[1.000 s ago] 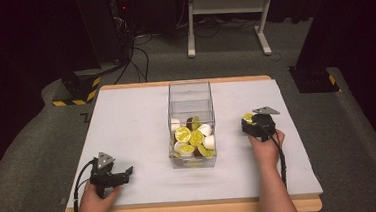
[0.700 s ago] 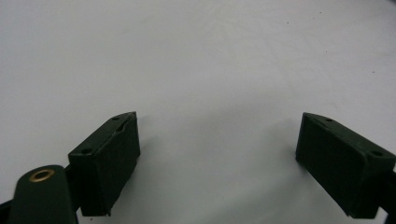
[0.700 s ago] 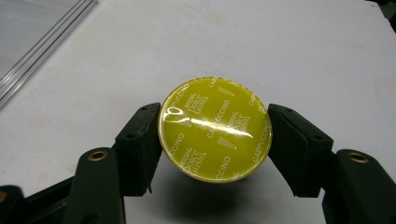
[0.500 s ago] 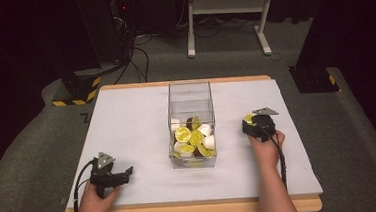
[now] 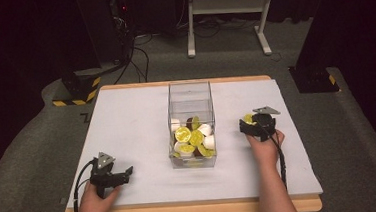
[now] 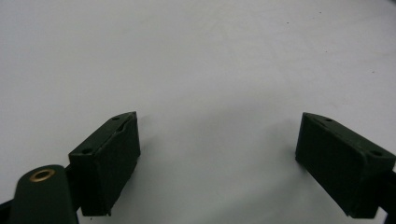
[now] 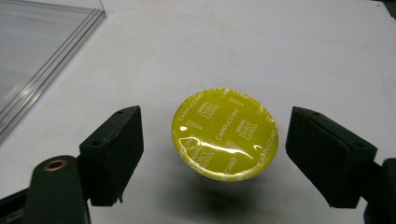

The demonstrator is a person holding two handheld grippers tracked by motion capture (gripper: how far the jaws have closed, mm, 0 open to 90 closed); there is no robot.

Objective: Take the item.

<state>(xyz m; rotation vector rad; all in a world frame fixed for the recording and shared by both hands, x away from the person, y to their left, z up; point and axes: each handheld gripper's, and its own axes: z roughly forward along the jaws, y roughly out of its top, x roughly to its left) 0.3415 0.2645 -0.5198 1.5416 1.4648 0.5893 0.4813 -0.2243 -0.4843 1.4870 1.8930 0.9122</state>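
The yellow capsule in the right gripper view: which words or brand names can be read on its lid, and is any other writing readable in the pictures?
"CAPPUCCINO": printed several times around the foil lid of the yellow capsule.
"NESCAFÉ Dolce Gusto": small brand marks on the same lid, partly blurred, so the reading is likely but not sure.
Capsules in the clear box, high view: print too small to read.
A dark mark by the table's left edge: not readable.
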